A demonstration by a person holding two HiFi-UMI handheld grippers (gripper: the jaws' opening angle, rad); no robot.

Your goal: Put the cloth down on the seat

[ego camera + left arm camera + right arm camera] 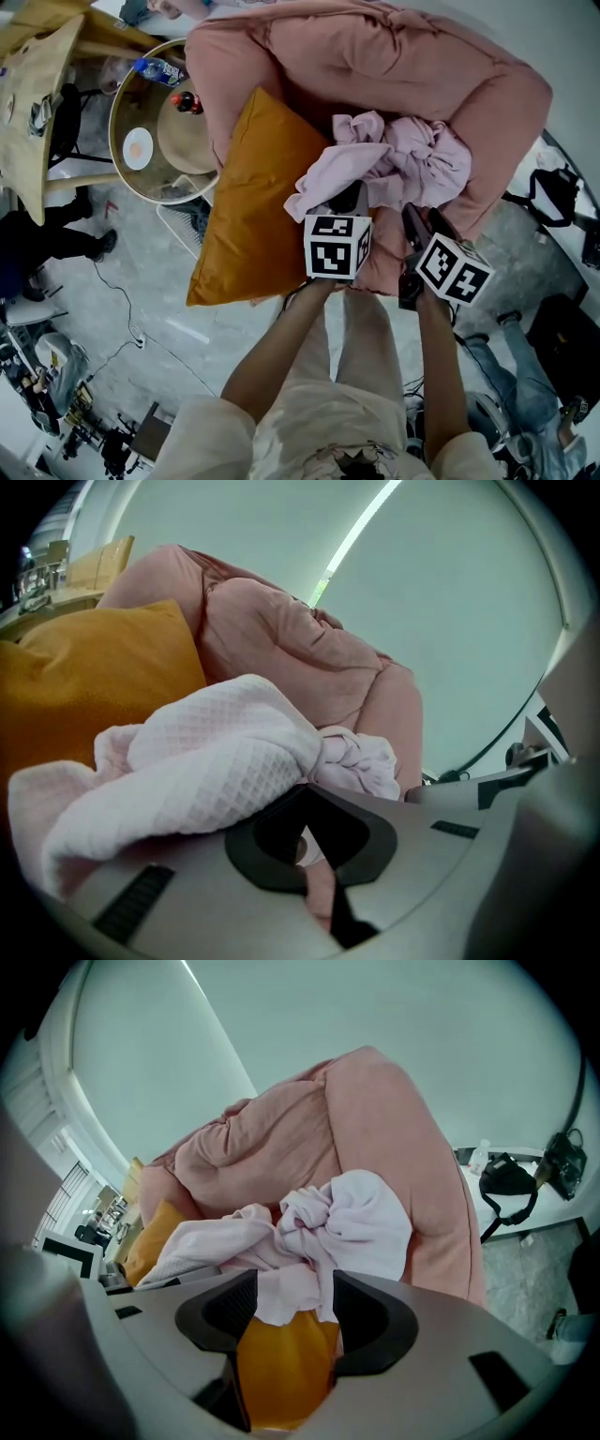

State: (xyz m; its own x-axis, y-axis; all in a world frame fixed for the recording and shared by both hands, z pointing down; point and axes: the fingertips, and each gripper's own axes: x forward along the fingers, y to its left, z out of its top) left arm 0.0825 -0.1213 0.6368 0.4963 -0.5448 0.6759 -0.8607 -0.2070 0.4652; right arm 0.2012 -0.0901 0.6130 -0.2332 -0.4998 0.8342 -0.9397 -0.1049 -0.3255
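Observation:
A pale pink waffle cloth (403, 159) lies bunched on the seat of a pink padded armchair (375, 56), beside an orange cushion (253, 206). My left gripper (349, 199) is at the cloth's near left edge. In the left gripper view its jaws (302, 832) are closed together on a fold of the cloth (216, 761), which drapes over the left jaw. My right gripper (422, 220) is at the cloth's near right side. It stands open (286, 1321), and an edge of the cloth (347, 1213) hangs between its fingers with orange cushion (281, 1363) below.
A round glass table (127, 183) with a bottle (159, 70) and a plate (138, 148) stands left of the armchair. A wooden table (37, 94) is further left. A black bag (553, 192) lies on the floor at right, and a person's legs in jeans (525, 394) show at lower right.

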